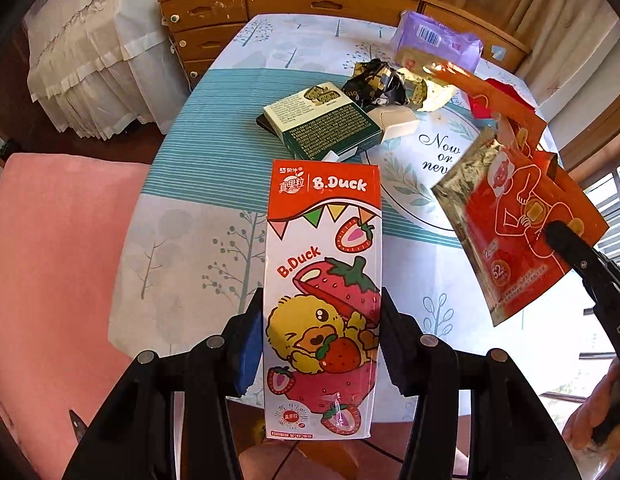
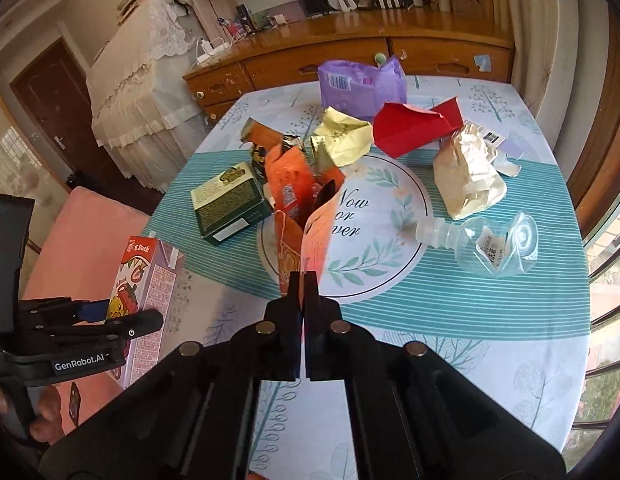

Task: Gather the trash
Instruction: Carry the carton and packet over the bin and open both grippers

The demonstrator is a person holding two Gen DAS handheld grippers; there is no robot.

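My left gripper [image 1: 322,336] is shut on a tall B.Duck strawberry milk carton [image 1: 322,280], held upright above the table; its pads press both narrow sides. The same carton [image 2: 149,280] and left gripper [image 2: 109,320] show at the left of the right wrist view. My right gripper [image 2: 303,280] is shut on the edge of an orange foil snack bag [image 2: 297,208], which hangs lifted off the table. In the left wrist view that orange bag [image 1: 510,232] hangs at the right, pinched by the right gripper's fingers [image 1: 570,244].
On the tablecloth [image 2: 450,320] lie a green box [image 2: 225,204], a gold wrapper [image 2: 342,136], red paper [image 2: 410,128], a purple pack [image 2: 362,84], a crumpled paper bag [image 2: 470,176] and a clear plastic bottle [image 2: 486,248]. A pink chair [image 1: 49,260] stands left; a wooden dresser [image 2: 350,56] stands behind.
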